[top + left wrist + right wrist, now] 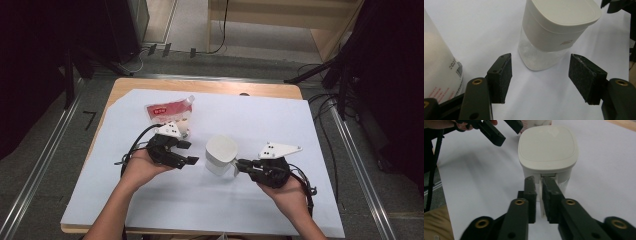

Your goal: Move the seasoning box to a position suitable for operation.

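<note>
A squat container (220, 155) with a rounded-square off-white lid and clear lower walls stood near the middle of the white-covered surface (280, 120), small embossed lettering on its collar too faint to read. The right hand-held gripper (539, 182) pinched a thin tab at its side, jaws nearly together, while the left hand-held gripper (540, 75) hovered just beside it, spread wide. Behind lay a red-and-white pouch (168, 111), its print illegible.

Black grippers (187, 152) with brass screws, grey triangular plates, black cables.
</note>
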`<state>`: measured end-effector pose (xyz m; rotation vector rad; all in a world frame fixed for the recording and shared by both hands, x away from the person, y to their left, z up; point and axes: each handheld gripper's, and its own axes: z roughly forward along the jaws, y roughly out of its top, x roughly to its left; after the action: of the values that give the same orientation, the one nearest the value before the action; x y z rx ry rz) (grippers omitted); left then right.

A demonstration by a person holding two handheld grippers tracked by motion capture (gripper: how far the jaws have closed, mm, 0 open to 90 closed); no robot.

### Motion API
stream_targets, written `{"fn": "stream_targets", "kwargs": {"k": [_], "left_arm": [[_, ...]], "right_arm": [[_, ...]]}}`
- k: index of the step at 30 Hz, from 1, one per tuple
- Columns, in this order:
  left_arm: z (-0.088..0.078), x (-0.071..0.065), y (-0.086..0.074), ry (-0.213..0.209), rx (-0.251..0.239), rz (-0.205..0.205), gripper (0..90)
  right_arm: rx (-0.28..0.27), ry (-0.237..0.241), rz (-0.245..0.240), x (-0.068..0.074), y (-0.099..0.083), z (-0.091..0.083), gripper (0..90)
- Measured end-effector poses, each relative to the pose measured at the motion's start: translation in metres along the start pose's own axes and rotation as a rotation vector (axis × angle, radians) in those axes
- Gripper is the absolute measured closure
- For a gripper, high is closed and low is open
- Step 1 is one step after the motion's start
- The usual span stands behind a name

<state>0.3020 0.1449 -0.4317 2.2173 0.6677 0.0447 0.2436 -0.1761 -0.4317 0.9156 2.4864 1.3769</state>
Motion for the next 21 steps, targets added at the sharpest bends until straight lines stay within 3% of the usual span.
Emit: {"fn": "stream_targets", "kwargs": {"k": [2,17,21], "left_arm": [[0.001,0.001,0.000,-0.001,-0.004,0.004,36.4],[0.009,0.001,0.005,-0.025,0.008,0.012,36.3],[0.011,0.002,0.005,-0.027,0.014,0.006,36.2]], "right_arm": [[0.001,0.006,0.001,0.002,-0.002,0.003,90.0],[0.060,0.039,0.044,0.007,-0.022,0.031,90.0],[0.069,0.024,0.047,0.009,-0.023,0.036,90.0]]}}
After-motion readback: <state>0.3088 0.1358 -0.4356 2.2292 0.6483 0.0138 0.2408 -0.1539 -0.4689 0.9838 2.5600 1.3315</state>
